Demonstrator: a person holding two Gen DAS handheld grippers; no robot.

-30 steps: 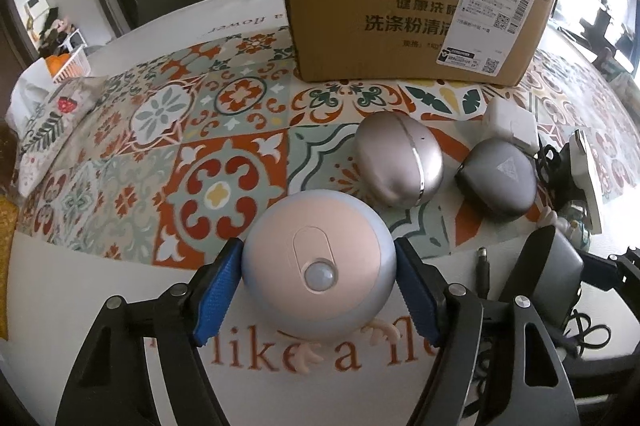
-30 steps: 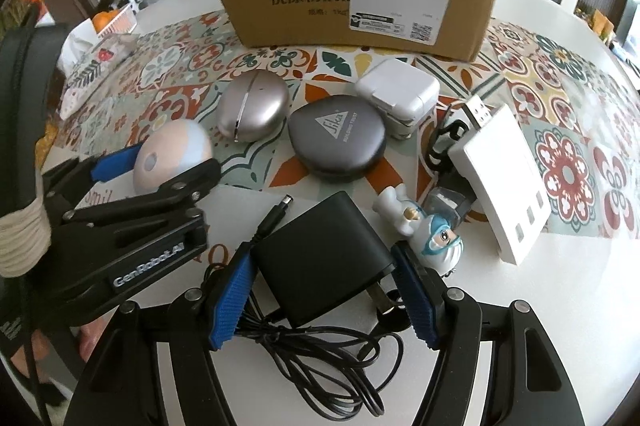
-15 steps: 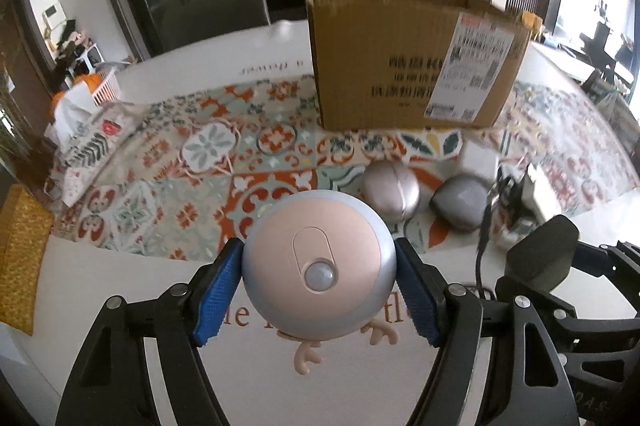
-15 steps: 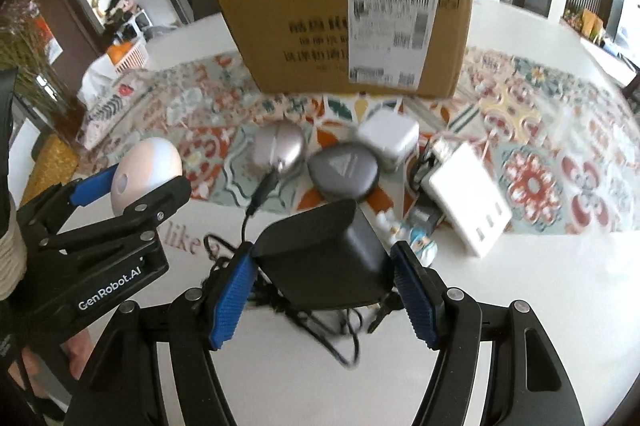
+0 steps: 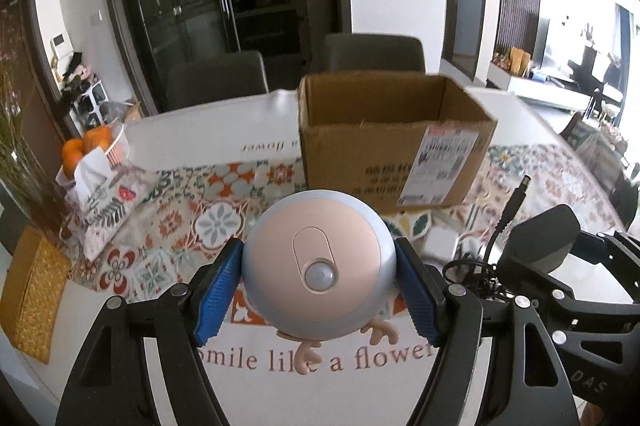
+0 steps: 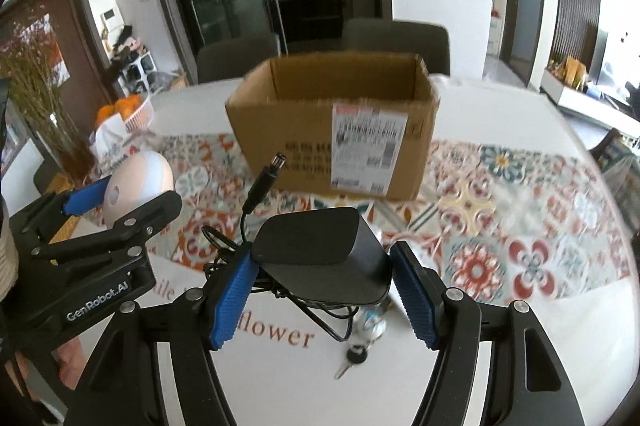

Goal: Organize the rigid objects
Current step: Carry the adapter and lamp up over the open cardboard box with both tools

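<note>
Both grippers have risen off the table since a second ago, so the open top of the cardboard box (image 5: 394, 142) now shows. The left gripper (image 5: 319, 288) pinches a round pink night light (image 5: 318, 266) between its blue pads, in the air above the patterned tablecloth (image 5: 176, 226). The right gripper (image 6: 322, 292) clamps a black power adapter (image 6: 326, 250), also in the air, its cord (image 6: 260, 194) curling up with the plug toward the box. Oranges (image 5: 82, 146) sit far left.
</note>
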